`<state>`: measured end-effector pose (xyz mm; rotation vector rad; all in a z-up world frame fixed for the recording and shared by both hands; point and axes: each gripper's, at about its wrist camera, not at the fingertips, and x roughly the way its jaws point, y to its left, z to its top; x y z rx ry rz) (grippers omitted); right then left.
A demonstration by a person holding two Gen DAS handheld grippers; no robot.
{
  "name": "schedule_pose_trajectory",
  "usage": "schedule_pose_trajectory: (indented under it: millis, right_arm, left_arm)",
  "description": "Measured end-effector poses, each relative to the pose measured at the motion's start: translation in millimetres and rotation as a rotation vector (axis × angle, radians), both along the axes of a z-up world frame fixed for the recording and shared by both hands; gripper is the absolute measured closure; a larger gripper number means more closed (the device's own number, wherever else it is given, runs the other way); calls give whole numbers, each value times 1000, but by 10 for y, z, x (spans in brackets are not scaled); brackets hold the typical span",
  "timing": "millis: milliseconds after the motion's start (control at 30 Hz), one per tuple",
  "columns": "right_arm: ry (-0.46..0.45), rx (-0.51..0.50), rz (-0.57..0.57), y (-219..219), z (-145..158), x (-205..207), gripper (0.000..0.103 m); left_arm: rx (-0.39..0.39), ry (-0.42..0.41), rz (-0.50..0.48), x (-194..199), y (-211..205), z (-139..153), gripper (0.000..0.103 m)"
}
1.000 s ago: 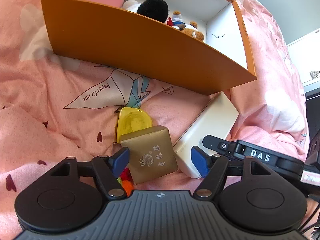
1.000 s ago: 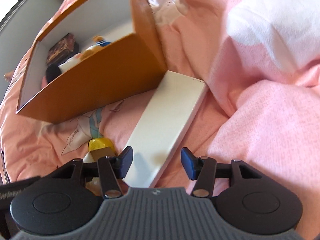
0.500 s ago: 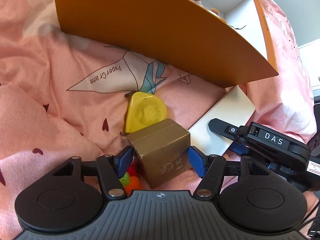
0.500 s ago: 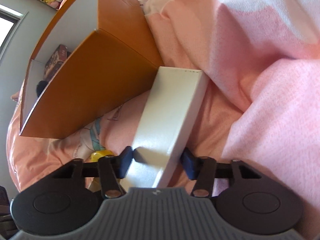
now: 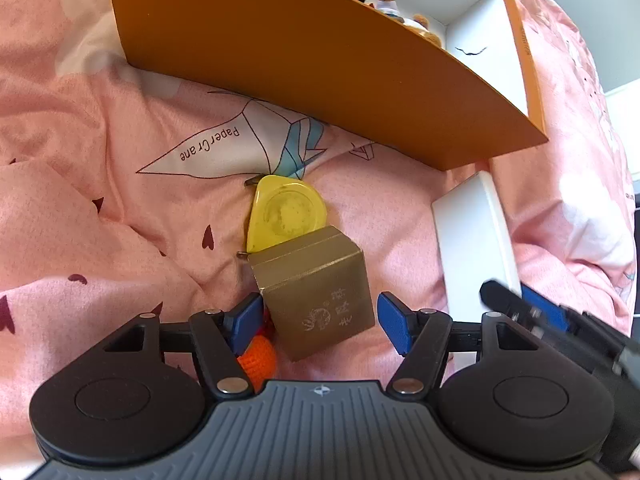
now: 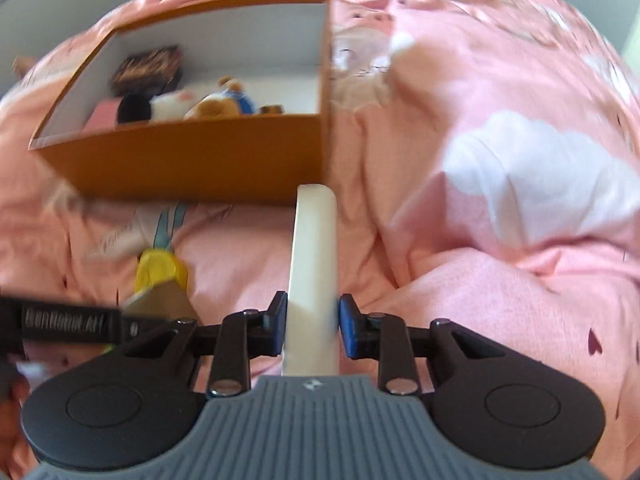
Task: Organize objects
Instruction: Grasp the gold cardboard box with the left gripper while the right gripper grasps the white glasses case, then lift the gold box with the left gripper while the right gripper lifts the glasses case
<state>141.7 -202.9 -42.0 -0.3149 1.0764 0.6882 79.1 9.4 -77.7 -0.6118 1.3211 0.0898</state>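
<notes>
The left gripper (image 5: 318, 316) stood wide around a gold box (image 5: 316, 290) on the pink bed (image 5: 100, 208), its pads just clear of the sides, a yellow tag (image 5: 286, 214) just ahead. The right gripper (image 6: 313, 328) was closing on a white box (image 6: 314, 264) turned edge-up, the orange box (image 6: 192, 160) beyond.

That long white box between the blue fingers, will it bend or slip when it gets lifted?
The long white rectangular box probably stays stiff: its edges look straight along its whole length. It may pivot or droop, since the right gripper, whose fingers are closing, holds only its near end. Its smooth, plain sides could slide a little against the pads.
</notes>
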Motion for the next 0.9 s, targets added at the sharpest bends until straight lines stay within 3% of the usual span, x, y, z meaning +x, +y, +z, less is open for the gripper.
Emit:
schedule_pose_trajectory:
  millis: [100,167,300,500,667,733,800,900]
  right_arm:
    - [-11,-18,94,76,-44,-117,74]
    - [75,25,110,111,-99,-114,71]
    - [221,120,95,51,-156,-47,65]
    - [372,239,46,-110,-145,72,65]
    - [432,288,-48,-217,-168,194,64]
    - [442,271,-69,-170,-211,241,58]
    - [475,267,-65,-104,-279,252,43]
    - [465,220,-37,55,-345,208,38]
  left_arm:
    - [2,7,23,35,-20,-30,27]
    - [2,14,38,51,-19,-59,27]
    - [5,20,44,94,-17,-108,27]
    - [-23,17,43,111,23,-180,30]
    - [-19,-34,0,48,96,-28,31]
    - [-15,-54,-7,12,146,41,31]
    - [-6,-73,-11,-17,196,108,31]
    - [4,-95,-8,-28,292,183,31]
